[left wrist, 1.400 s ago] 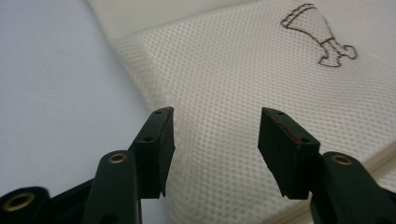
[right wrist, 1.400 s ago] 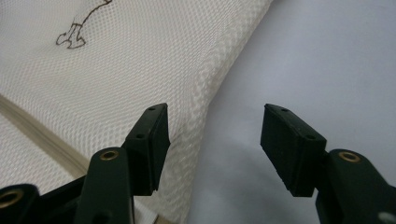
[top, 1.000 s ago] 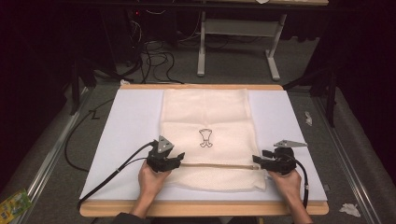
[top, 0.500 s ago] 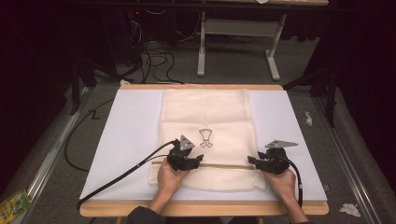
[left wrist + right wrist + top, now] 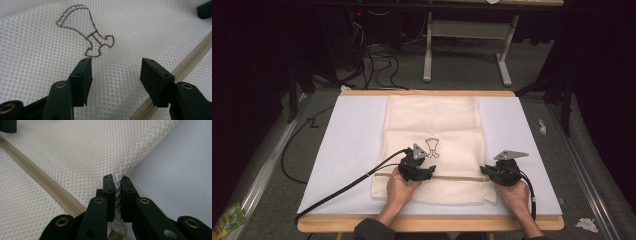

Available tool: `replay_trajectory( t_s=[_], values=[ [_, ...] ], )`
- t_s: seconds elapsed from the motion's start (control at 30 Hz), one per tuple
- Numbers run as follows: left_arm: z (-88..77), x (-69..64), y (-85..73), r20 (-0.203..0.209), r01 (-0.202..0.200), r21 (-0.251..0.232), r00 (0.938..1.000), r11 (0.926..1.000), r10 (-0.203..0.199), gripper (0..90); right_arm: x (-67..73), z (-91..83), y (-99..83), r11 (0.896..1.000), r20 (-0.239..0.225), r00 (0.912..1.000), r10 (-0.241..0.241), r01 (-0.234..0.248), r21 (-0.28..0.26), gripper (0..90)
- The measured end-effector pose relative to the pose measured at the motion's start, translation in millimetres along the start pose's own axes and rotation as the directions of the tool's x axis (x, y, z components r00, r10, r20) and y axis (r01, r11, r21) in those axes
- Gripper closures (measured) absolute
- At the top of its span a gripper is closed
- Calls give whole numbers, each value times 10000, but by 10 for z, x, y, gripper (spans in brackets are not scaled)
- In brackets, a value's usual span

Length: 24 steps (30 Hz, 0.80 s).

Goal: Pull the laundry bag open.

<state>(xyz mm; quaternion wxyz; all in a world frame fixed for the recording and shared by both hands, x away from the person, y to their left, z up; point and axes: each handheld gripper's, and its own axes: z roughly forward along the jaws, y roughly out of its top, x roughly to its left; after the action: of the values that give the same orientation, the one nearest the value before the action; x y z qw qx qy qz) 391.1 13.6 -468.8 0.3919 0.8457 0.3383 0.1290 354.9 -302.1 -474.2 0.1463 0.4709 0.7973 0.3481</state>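
Observation:
A white mesh bag [image 5: 437, 120] lies flat on the table, with a brown emblem [image 5: 432, 147] and a beige zipper [image 5: 457, 177] across its near part. My left gripper [image 5: 428, 170] hovers open over the mesh just below the emblem [image 5: 85, 32], the zipper [image 5: 190, 60] beside its right jaw; nothing sits between the fingers [image 5: 116, 72]. My right gripper [image 5: 486, 172] is at the bag's right edge by the zipper's end. Its jaws have just been closing and now pinch a fold of mesh [image 5: 116, 182], beside the zipper [image 5: 42, 180].
The bag rests on a white sheet [image 5: 352, 140] over a wooden table [image 5: 427, 224]. Black cables [image 5: 332, 192] trail off the left front edge. Table legs [image 5: 428, 50] and wires stand on the floor beyond. Paper scraps [image 5: 584, 224] lie at the right.
My left gripper has slid right along the zipper, from the bag's left edge to just under the emblem. The right hand has stayed at the bag's right edge.

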Motion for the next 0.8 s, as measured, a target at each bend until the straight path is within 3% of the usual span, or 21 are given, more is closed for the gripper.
replay_trajectory(
  t_s=[0.27, 0.33, 0.63, 0.73, 0.8],
  values=[
    [-37, -22, 48, 196, 68, -286, 9998, 9996, -62, 389, -63, -37, 5, 9993, -553, 9979, 339, -348, -167, 874],
    [-24, -41, 59, 287, 42, -167, 9996, 9999, -37, 388, -80, -50, 9, 9990, -678, 9970, 376, -391, -218, 875],
    [-9, -203, 179, 885, -105, -116, 9960, 9999, 115, 385, -95, -130, 68, 9978, -1027, 9935, 490, -533, -405, 876],
    [7, -321, 219, 1010, -502, -136, 9936, 9986, 513, 385, -96, -160, 81, 9977, -1110, 9929, 439, -493, -459, 876],
    [33, -379, 232, 1196, -555, -150, 9912, 9983, 569, 384, -101, -166, 88, 9976, -1155, 9921, 487, -540, -429, 876]
  ],
)
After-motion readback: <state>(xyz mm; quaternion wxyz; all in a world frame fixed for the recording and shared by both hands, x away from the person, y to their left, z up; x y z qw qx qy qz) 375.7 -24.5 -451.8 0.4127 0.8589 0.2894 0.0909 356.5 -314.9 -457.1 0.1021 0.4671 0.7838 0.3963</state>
